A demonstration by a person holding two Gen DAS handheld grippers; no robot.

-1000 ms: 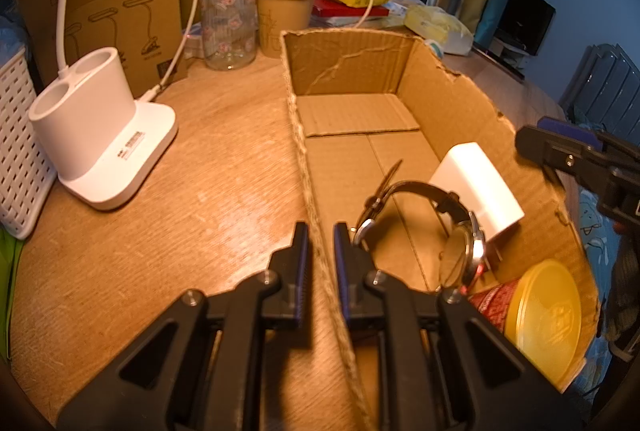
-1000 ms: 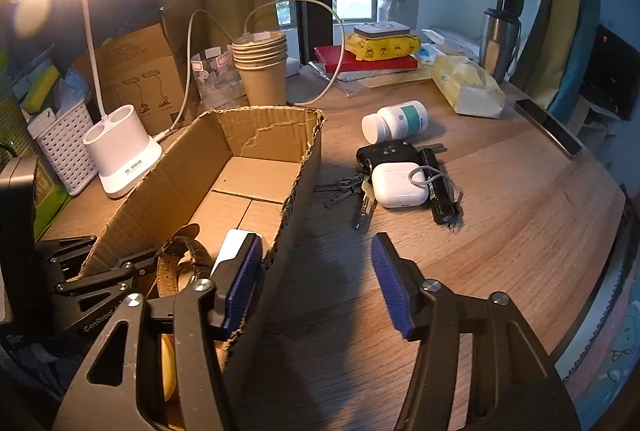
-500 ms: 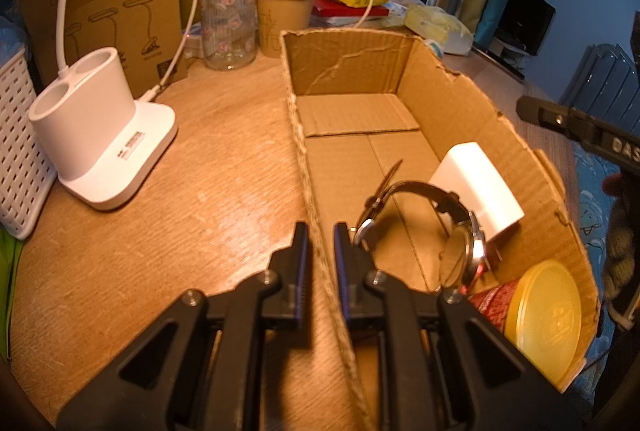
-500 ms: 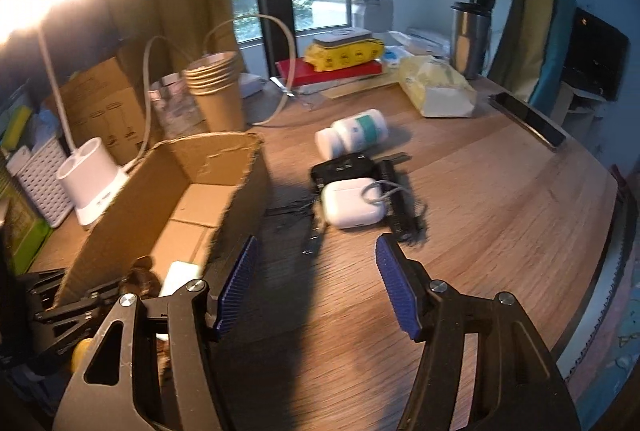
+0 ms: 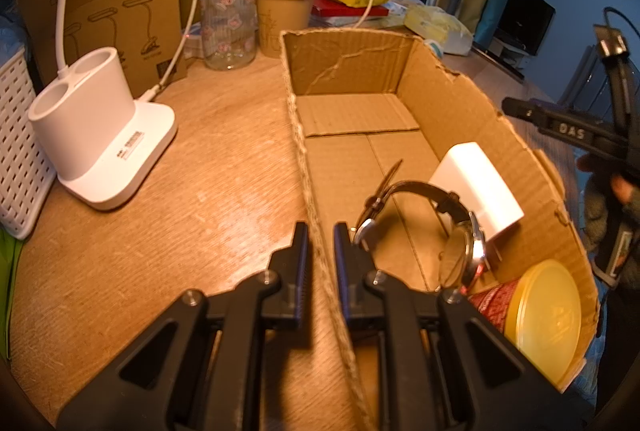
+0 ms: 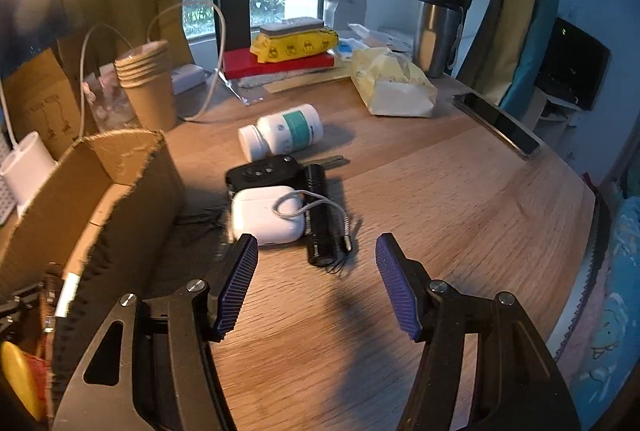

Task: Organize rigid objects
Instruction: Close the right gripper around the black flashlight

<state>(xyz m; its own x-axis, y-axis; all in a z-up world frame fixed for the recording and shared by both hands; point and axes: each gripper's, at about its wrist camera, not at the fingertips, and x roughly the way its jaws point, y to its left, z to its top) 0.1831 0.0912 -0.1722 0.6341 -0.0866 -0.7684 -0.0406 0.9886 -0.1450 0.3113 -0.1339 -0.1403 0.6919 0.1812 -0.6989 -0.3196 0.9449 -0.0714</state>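
Observation:
My left gripper (image 5: 320, 231) is shut on the left wall of the open cardboard box (image 5: 440, 99), one finger on each side of it. Inside the box lie a wristwatch (image 5: 460, 239), a white charger block (image 5: 476, 183) and a yellow-lidded jar (image 5: 548, 315). My right gripper (image 6: 316, 251) stands open above the table, right of the box (image 6: 132, 191), with nothing between its fingers. Just ahead of it lie a white earbuds case (image 6: 260, 219), a black flashlight (image 6: 318, 215), a black key fob (image 6: 264, 173) and, farther back, a white pill bottle (image 6: 284, 133).
A white lamp base (image 5: 100, 135) and a white basket (image 5: 16, 151) stand left of the box. Stacked paper cups (image 6: 148, 87), a tissue pack (image 6: 392, 83) and a steel flask (image 6: 438, 35) line the back. A phone (image 6: 496, 127) lies near the table's right edge.
My right gripper has swung right, from the box's near corner over to the earbuds case and flashlight, still open. The left gripper has not moved.

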